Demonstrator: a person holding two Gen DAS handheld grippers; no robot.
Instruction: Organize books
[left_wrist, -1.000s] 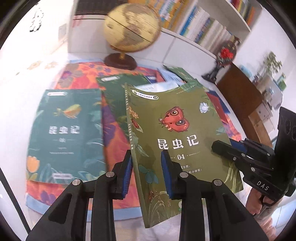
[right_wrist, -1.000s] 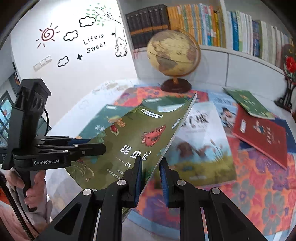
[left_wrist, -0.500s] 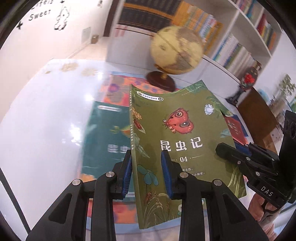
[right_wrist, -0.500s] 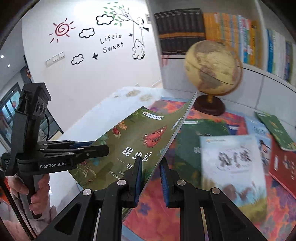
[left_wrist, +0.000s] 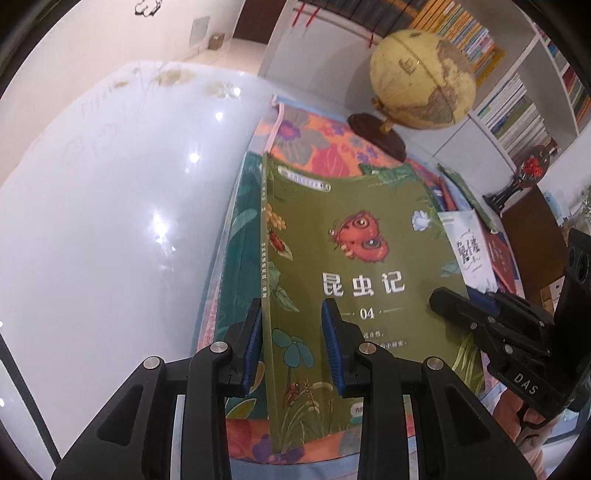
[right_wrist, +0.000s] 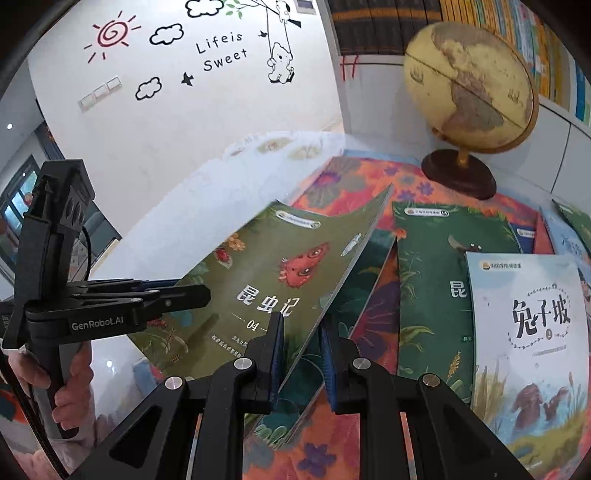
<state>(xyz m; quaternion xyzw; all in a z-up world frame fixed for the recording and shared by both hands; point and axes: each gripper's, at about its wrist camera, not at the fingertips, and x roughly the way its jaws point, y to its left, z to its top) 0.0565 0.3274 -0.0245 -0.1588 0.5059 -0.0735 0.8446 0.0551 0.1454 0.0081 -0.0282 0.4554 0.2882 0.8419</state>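
Note:
An olive-green book (left_wrist: 354, 258) with a red moth and "04" on its cover is held tilted between both grippers. My left gripper (left_wrist: 293, 332) is shut on its lower edge by the spine. My right gripper (right_wrist: 301, 350) is shut on the lower edge at the opposite, open side of the same olive-green book (right_wrist: 273, 273). Each gripper shows in the other's view: the right gripper (left_wrist: 480, 317) and the left gripper (right_wrist: 166, 299). Under the held book a dark teal book (left_wrist: 240, 243) lies flat on the floral cloth (left_wrist: 314, 147). Whether the two books touch I cannot tell.
A globe (right_wrist: 469, 85) on a wooden base stands at the back of the cloth. A green book (right_wrist: 428, 280), a white rabbit-title book (right_wrist: 528, 332) and several more lie to the right. The glossy white table (left_wrist: 110, 221) stretches left. Bookshelves (left_wrist: 517, 96) line the back wall.
Both grippers carried the olive-green book leftward and lower, from above the middle of the cloth to over the dark teal book at its left edge. Both grips held.

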